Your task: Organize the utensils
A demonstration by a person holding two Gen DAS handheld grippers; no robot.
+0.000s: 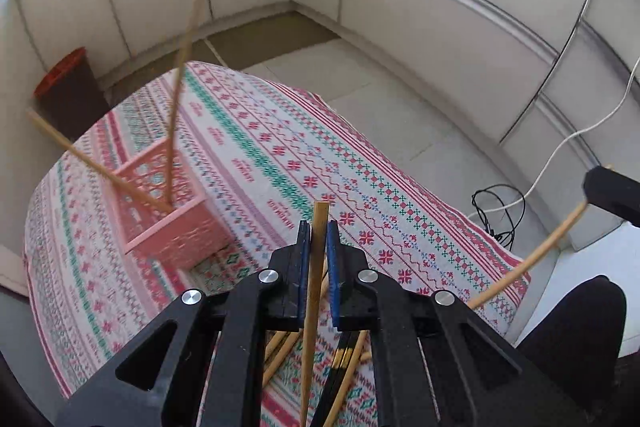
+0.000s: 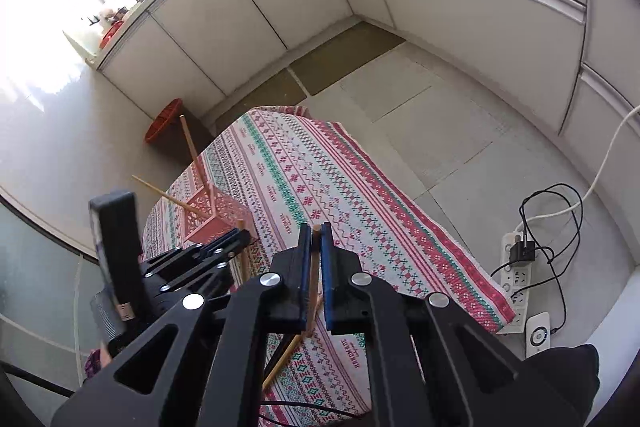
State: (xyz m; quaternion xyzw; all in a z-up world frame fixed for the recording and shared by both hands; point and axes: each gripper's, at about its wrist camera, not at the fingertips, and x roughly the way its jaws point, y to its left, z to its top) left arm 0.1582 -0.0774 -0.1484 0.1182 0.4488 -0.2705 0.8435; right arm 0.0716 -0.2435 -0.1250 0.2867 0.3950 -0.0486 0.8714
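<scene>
My left gripper (image 1: pixel 319 227) is shut on a wooden chopstick (image 1: pixel 314 291) and holds it upright above the patterned tablecloth (image 1: pixel 320 155). A pink lattice basket (image 1: pixel 172 215) stands to its left with two chopsticks (image 1: pixel 176 107) leaning out of it. My right gripper (image 2: pixel 316 239) is shut on another wooden chopstick (image 2: pixel 313 287). The left gripper (image 2: pixel 236 239) shows to its left, near the basket (image 2: pixel 216 219). Several loose chopsticks (image 1: pixel 280 351) lie on the cloth below the left gripper.
A dark bin with a red rim (image 1: pixel 68 87) stands on the floor beyond the table. A power strip with black cables (image 2: pixel 520 259) lies on the floor to the right. White cabinets (image 2: pixel 240 7) line the walls.
</scene>
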